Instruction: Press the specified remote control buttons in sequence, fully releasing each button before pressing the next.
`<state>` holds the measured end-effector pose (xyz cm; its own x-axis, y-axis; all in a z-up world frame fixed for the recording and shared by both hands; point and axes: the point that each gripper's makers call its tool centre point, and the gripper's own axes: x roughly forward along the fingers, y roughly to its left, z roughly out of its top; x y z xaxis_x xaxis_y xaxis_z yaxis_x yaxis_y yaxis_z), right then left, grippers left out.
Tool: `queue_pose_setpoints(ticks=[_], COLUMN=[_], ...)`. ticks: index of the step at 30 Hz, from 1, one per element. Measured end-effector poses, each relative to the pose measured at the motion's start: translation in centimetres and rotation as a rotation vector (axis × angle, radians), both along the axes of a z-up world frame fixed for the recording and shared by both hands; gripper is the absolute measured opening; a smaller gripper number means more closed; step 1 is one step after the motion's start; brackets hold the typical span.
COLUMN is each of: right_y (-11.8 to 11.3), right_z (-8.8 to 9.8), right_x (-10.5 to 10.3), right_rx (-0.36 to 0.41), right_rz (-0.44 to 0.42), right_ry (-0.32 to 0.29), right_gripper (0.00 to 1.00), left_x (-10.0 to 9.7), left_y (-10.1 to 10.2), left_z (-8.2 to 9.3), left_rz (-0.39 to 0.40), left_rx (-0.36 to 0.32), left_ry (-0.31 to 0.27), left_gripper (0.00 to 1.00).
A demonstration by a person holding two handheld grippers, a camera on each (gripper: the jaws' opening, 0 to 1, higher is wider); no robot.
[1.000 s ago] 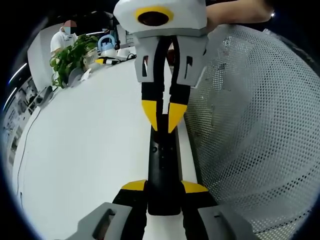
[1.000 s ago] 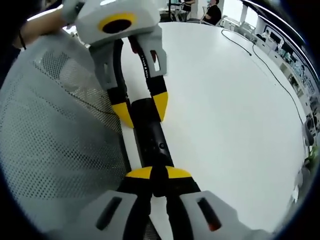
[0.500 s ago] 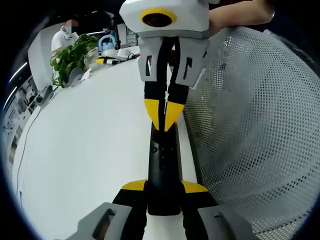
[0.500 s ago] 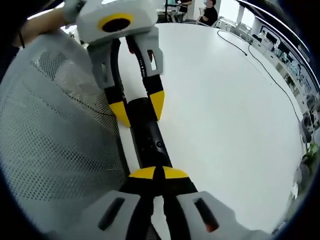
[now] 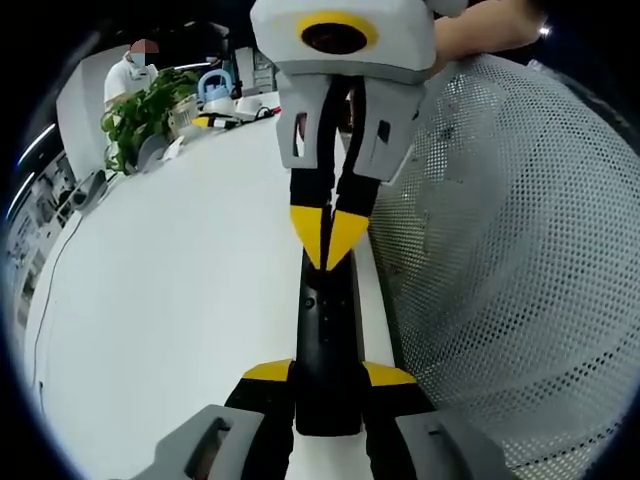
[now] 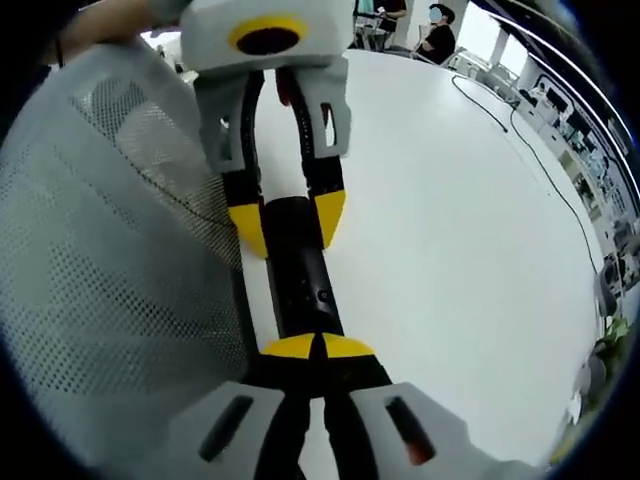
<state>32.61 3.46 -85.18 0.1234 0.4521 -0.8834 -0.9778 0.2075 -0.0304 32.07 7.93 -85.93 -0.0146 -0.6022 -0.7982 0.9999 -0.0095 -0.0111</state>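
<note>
A long black remote (image 5: 325,340) lies on the white table (image 5: 180,280) beside a white mesh wall. My left gripper (image 5: 328,373) is shut on the remote's near end, one yellow-tipped jaw on each side. My right gripper (image 5: 328,238) comes down from the top of the left gripper view, its yellow tips together and resting on the remote's top face. In the right gripper view the remote (image 6: 295,260) runs away from my right gripper (image 6: 318,347), whose tips meet on it. At the far end the left gripper (image 6: 288,223) clamps the remote.
A white mesh wall (image 5: 500,250) curves along one side of the remote, also seen as the mesh (image 6: 110,250). A potted plant (image 5: 140,120) and small items stand at the table's far end. A dark cable (image 6: 540,130) crosses the table (image 6: 440,200). People sit beyond the table.
The right gripper's yellow tips have come fully together and now sit a little further along the remote's top. The left gripper still clamps the remote.
</note>
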Motion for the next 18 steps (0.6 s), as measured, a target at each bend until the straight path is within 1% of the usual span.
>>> queue_pose_setpoints(ticks=[2, 3, 6, 7, 8, 9, 10, 12, 14, 16, 18], right_y=[0.2, 0.3, 0.2, 0.3, 0.8, 1.0, 1.3, 1.6, 1.9, 2.3, 2.5], right_z=[0.0, 0.0, 0.0, 0.1, 0.2, 0.2, 0.3, 0.3, 0.5, 0.5, 0.3], right_x=[0.0, 0.0, 0.0, 0.0, 0.0, -0.2, -0.3, -0.4, -0.7, -1.1, -1.5], right_rx=[-0.007, -0.016, -0.026, -0.018, 0.011, 0.020, 0.024, 0.020, 0.038, 0.050, 0.033], right_rz=[0.000, 0.014, 0.026, 0.021, 0.013, 0.016, 0.022, 0.045, 0.052, 0.079, 0.111], right_ry=[-0.007, -0.018, -0.028, -0.028, -0.018, -0.006, -0.005, -0.022, -0.010, -0.002, -0.010], right_gripper=[0.00, 0.00, 0.00, 0.00, 0.00, 0.00, 0.00, 0.00, 0.00, 0.00, 0.00], left_x=[0.0, 0.0, 0.0, 0.0, 0.0, 0.0, 0.0, 0.0, 0.0, 0.0, 0.0], left_y=[0.0, 0.0, 0.0, 0.0, 0.0, 0.0, 0.0, 0.0, 0.0, 0.0, 0.0], left_z=[0.0, 0.0, 0.0, 0.0, 0.0, 0.0, 0.0, 0.0, 0.0, 0.0, 0.0], left_rz=[0.001, 0.002, 0.005, 0.005, 0.005, 0.004, 0.003, 0.003, 0.004, 0.004, 0.004], left_rx=[0.007, 0.007, 0.000, -0.002, -0.003, -0.003, -0.002, -0.003, -0.004, -0.004, -0.004], left_ry=[-0.001, 0.000, 0.001, 0.001, 0.001, 0.001, 0.001, 0.001, 0.001, 0.002, 0.002], left_gripper=[0.26, 0.26, 0.26, 0.26, 0.26, 0.26, 0.26, 0.26, 0.26, 0.26, 0.26])
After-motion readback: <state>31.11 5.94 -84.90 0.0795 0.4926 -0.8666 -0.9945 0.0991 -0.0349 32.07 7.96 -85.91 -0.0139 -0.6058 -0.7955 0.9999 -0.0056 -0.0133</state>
